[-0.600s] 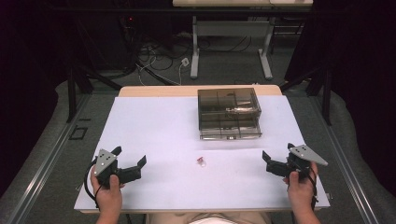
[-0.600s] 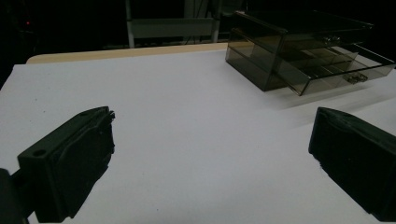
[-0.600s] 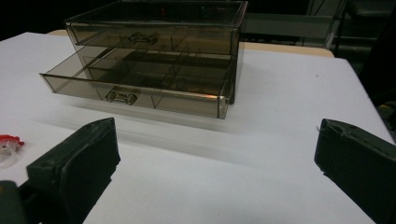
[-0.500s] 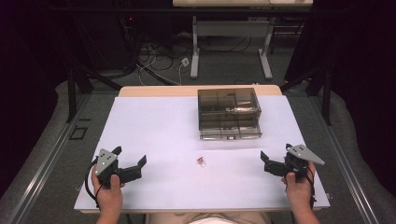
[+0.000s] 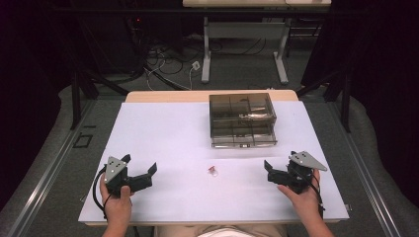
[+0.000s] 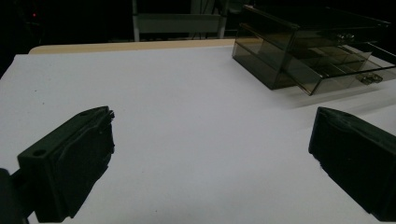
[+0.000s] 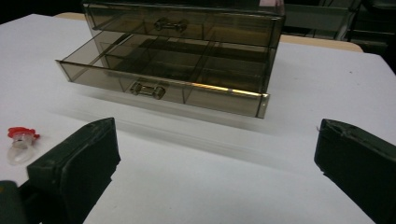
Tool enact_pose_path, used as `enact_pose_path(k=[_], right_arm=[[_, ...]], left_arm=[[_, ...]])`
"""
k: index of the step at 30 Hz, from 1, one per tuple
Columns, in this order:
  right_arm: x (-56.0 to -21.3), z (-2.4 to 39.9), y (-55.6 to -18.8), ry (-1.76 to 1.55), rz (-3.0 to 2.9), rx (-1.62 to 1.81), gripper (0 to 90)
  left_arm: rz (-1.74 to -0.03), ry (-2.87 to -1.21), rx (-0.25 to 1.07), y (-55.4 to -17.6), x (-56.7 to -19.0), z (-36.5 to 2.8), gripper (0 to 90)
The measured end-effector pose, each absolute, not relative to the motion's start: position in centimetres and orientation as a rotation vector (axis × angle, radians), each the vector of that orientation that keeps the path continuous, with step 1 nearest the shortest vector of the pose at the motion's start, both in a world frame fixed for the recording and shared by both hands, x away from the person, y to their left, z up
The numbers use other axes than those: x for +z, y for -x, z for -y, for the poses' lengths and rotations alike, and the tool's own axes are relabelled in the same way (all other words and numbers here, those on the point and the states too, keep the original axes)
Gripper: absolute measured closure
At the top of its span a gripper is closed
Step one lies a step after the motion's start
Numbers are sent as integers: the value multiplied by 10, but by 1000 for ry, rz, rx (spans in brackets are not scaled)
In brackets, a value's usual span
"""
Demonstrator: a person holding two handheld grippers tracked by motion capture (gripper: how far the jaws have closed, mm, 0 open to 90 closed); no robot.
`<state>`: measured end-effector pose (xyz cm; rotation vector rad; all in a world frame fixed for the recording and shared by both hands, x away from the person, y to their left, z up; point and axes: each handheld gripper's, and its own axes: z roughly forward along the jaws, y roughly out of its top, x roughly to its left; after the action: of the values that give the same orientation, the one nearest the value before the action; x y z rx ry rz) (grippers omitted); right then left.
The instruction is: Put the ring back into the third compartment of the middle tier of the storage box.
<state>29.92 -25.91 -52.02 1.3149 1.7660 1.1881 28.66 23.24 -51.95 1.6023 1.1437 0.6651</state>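
We've got the right gripper [image 5: 277,173] parked near the front right corner of the table [image 5: 163,128], jaws spread wide with nothing between them. In the right gripper view its two black jaws look blocky and matte, with roughened edges, and both are cut off by the bottom of the frame. The left gripper [image 5: 141,170] sits near the front left corner, jaws just as wide apart and empty; its own view crops the right-hand jaw at the frame edge too.

The little ring [image 5: 213,171] is the hard bit. From the high view it's just a tiny pale speck with a red dot, lying on the white sheet between the two grippers, roughly at 9 o'clock from the right gripper and well apart from it. In the right gripper view the ring [image 7: 19,142] reads better: a clear, glassy loop with a red top, lying flat beside the left-hand jaw.

Further out, at about 11 o'clock from the right gripper, stands the smoky see-through plastic drawer box [image 5: 242,118]. Its lower drawer [image 7: 159,79] is pulled out, showing dividers and a small metal handle. What's in the compartments is too dim to make out.
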Motion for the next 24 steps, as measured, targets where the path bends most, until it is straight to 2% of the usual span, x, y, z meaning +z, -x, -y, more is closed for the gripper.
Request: enact_pose_path(k=[10, 17, 24], right_arm=[[-518, 242, -297, -1266, -1811, 1210, 2], [-521, 229, -300, -1247, -1838, 1214, 28], [-520, 215, -300, -1204, -1880, 1214, 73]], left_arm=[[-1122, -1591, 684, -287, -517, -224, 2], [-1189, -1565, 681, -292, -518, -221, 2], [-1185, -1568, 683, -292, -519, -220, 2]])
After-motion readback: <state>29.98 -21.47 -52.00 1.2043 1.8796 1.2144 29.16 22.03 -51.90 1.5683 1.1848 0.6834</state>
